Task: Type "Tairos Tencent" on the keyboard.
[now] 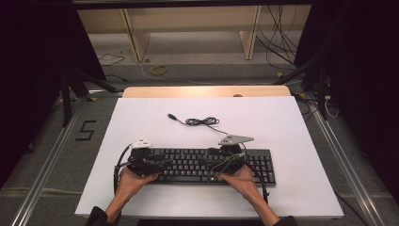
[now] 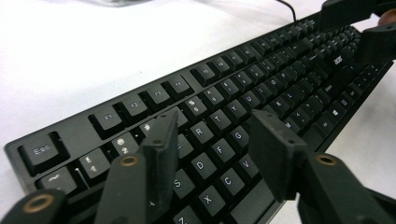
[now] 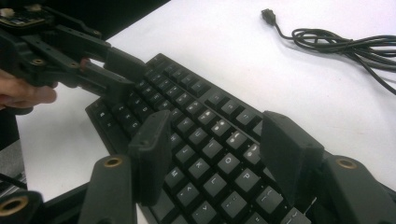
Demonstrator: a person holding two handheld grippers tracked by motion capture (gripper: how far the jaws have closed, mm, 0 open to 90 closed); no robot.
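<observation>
From above, a keyboard [image 1: 207, 165] is seen near the front edge of a white table [image 1: 141, 122], its cable [image 1: 200, 121] coiled behind it; dark curtains, a cabled floor and a wooden frame [image 1: 188, 23] lie around. In the left gripper view, the left gripper [image 2: 219, 140] is held partly open over the keys, gripping nothing. In the right gripper view, the right gripper [image 3: 219, 144] is likewise spread wide and empty above them.
</observation>
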